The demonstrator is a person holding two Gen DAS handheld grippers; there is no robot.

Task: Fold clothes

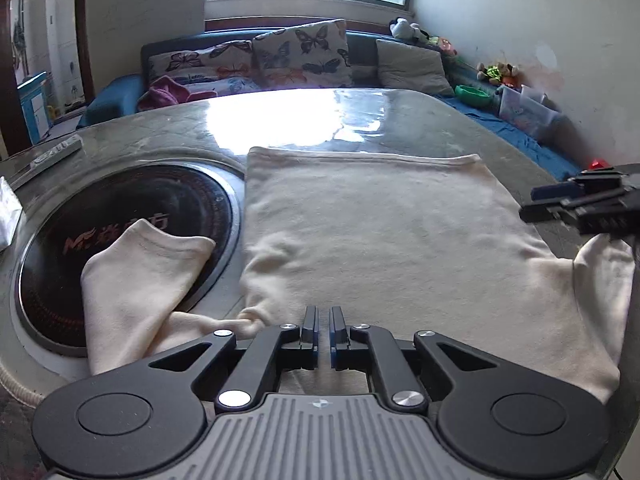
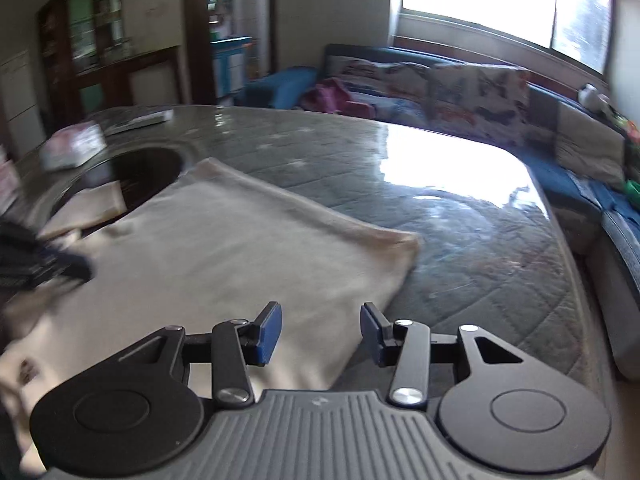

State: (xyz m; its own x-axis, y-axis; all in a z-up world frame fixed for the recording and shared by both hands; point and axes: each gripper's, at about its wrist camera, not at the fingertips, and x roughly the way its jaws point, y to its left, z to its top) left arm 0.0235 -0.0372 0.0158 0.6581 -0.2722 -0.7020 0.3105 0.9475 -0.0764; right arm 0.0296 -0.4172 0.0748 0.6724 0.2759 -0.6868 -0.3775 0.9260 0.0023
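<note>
A cream long-sleeved garment lies spread flat on the table, its straight hem at the far side. One sleeve bends out to the left over a dark round hob. My left gripper hangs over the garment's near edge, shut, with nothing visible between its pads. My right gripper is open over the garment's right side edge, and its blue pads hold nothing. In the left wrist view the right gripper shows at the right edge, above the other sleeve. The left gripper is a dark blur in the right wrist view.
The table has a quilted grey cover under a glossy clear sheet. A round black hob is set into it at left, with a remote and a tissue pack beyond. A blue sofa with cushions stands behind.
</note>
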